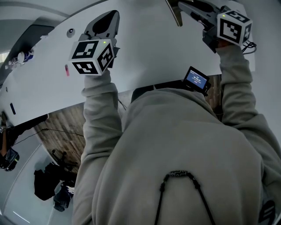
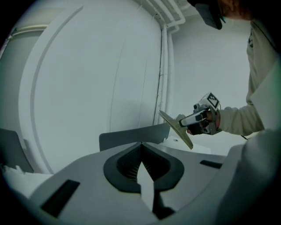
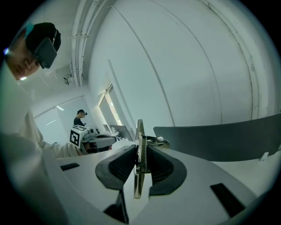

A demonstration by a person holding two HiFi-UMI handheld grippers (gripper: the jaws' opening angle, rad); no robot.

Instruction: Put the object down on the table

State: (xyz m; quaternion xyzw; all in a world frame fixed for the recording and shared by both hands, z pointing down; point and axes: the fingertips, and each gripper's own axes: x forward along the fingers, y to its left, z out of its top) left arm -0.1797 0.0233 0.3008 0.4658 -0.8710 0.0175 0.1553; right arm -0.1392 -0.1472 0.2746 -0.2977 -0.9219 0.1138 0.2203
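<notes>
- Head view: the left gripper (image 1: 106, 22) and right gripper (image 1: 186, 6) reach over the white table (image 1: 145, 57).
- Left gripper view: its own jaws are together with nothing between them. Across the table, the right gripper (image 2: 184, 123) holds a flat plate (image 2: 175, 128), tilted.
- Right gripper view: its own jaws are clamped on the plate (image 3: 139, 132), seen edge-on.

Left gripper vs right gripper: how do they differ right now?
The left gripper has its jaws together with nothing between them. The right gripper is clamped on a thin plate, seen edge-on in its own view. In the left gripper view, the right gripper holds that plate tilted above the table, while the left gripper carries nothing. Shared: same grey build, both held over the white table.
</notes>
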